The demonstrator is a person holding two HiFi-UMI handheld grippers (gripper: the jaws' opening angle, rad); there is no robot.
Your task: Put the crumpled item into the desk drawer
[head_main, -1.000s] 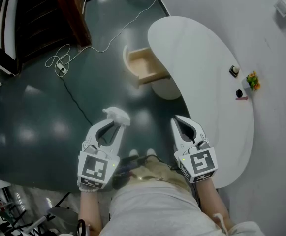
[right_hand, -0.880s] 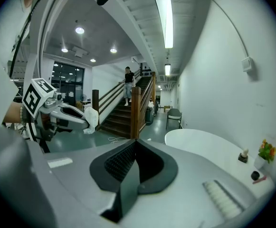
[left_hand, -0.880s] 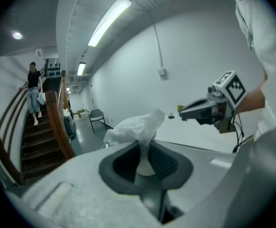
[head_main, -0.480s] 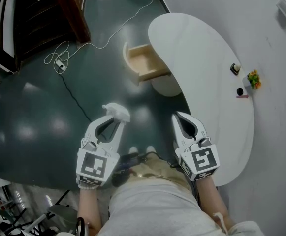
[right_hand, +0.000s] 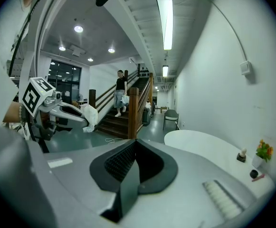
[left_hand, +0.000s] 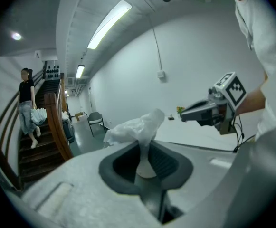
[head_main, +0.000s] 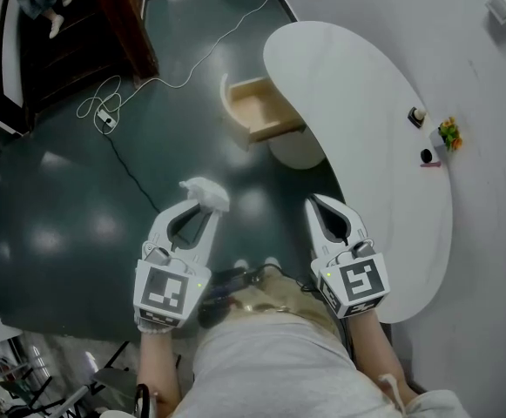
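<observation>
The left tongs (head_main: 204, 200) pinched a crumpled white plastic wad (head_main: 203, 192); the right tongs (head_main: 320, 205) were closed, empty, beside the white curved worktop (head_main: 366, 103).

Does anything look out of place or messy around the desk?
The drawer hangs open, and a white cable trails loosely across the dark floor beside it. The only crumpled thing, a white item, is pinched in the jaws of the left gripper.
</observation>
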